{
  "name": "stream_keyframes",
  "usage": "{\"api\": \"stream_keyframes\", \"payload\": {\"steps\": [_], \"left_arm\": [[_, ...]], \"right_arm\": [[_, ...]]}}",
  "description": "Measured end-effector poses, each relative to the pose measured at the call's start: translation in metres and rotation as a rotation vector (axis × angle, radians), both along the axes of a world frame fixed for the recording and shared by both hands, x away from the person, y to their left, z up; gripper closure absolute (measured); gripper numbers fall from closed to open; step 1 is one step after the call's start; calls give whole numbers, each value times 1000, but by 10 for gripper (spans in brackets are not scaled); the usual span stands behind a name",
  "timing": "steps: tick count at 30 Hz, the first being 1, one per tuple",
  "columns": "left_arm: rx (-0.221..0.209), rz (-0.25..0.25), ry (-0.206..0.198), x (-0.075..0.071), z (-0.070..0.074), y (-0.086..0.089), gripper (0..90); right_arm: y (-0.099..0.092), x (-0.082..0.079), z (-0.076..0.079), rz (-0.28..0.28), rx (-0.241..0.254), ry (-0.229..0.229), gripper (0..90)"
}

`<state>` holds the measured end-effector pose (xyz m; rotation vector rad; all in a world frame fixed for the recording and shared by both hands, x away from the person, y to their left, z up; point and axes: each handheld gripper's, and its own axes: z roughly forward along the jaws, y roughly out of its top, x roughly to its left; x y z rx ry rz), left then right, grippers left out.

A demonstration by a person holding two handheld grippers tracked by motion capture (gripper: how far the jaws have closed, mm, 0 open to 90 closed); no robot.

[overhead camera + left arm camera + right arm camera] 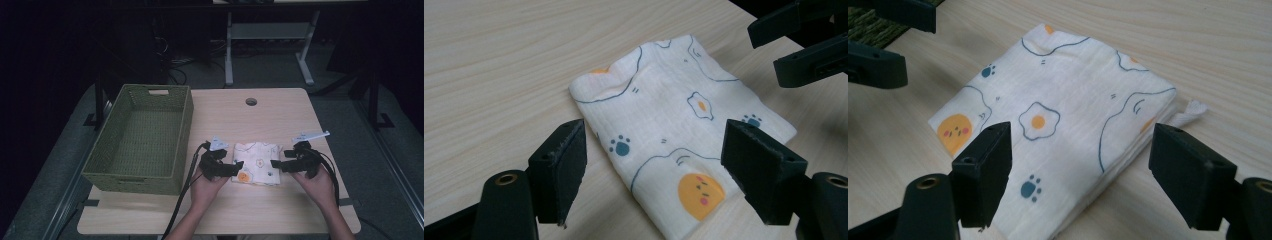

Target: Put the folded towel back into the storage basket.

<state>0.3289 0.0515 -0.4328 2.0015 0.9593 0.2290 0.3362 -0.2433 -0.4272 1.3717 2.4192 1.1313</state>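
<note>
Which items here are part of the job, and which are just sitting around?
In play:
- folded printed cloth, flat on the table
- left gripper, open at the cloth's left edge
- right gripper, open at its right edge

Just there:
- green woven basket, empty, left on the table; maybe the cloth's destination, can't tell
- desk frame on the floor behind
</note>
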Motion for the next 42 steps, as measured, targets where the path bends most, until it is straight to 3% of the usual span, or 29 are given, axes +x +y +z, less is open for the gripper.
{"api": "stream_keyframes", "payload": {"steps": [9,14,25,35,42], "left_arm": [[17,22,49,13,-8,-9,268],[20,35,76,19,-14,-13,295],[86,40,136,26,-30,-21,324],[141,31,117,24,-32,-25,368],[194,15,71,20,-32,-32,473]], "right_arm": [[6,16,-5,-14,12,36,267],[5,25,-16,-39,9,85,293],[13,31,-28,-57,-37,118,357],[18,31,-32,-64,-97,109,394],[31,27,-32,-67,-197,56,439]]}}
